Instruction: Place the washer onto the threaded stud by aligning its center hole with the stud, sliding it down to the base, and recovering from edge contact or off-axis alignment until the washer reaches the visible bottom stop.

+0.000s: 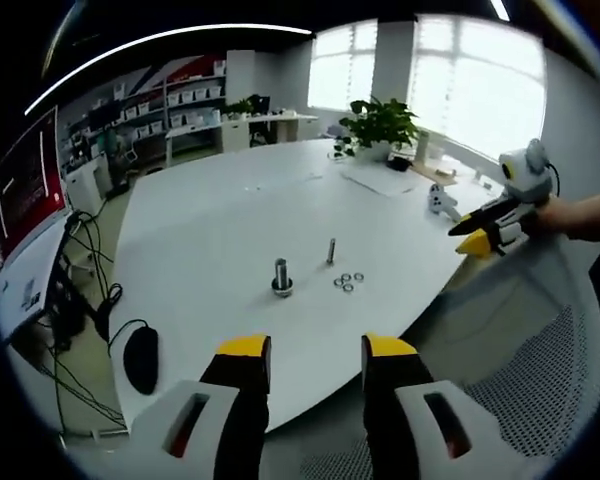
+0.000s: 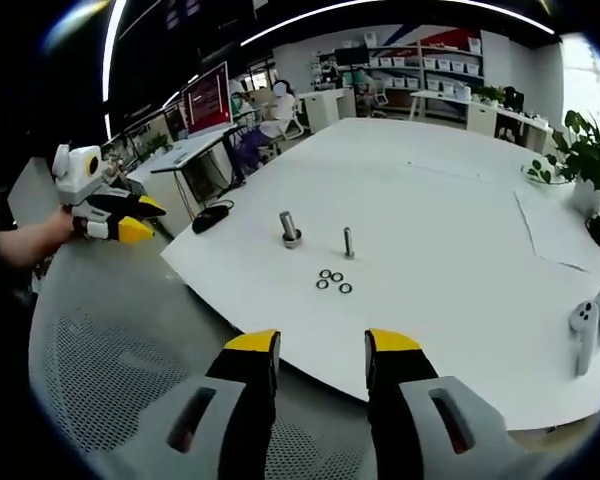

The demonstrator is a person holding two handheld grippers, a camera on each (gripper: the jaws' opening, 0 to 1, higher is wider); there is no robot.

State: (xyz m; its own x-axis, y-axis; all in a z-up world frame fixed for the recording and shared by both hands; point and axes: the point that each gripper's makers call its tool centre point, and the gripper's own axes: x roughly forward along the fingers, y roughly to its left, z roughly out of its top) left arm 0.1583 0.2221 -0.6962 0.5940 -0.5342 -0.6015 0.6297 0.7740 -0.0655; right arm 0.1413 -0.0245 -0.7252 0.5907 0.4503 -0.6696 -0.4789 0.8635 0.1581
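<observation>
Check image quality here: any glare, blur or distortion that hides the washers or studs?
Left gripper view: windows blown out, table edge bowed by fisheye; washers small but distinct. Right gripper view: even lighting, washers and both studs sharp, soft shadows only.

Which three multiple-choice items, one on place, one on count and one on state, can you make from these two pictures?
1. Where do the washers lie?
A. on the white table, near the studs
B. on the mesh chair
C. inside the plant pot

2. How many upright studs stand on the table?
A. one
B. two
C. five

3. What do the right gripper fingers hold?
A. a washer
B. a stud
C. nothing; they stand apart

Answers: 1 A, the rings rest on the tabletop before the studs. 2 B, a thick stud and a thin stud. 3 C, an empty gap shows between the fingers.
</observation>
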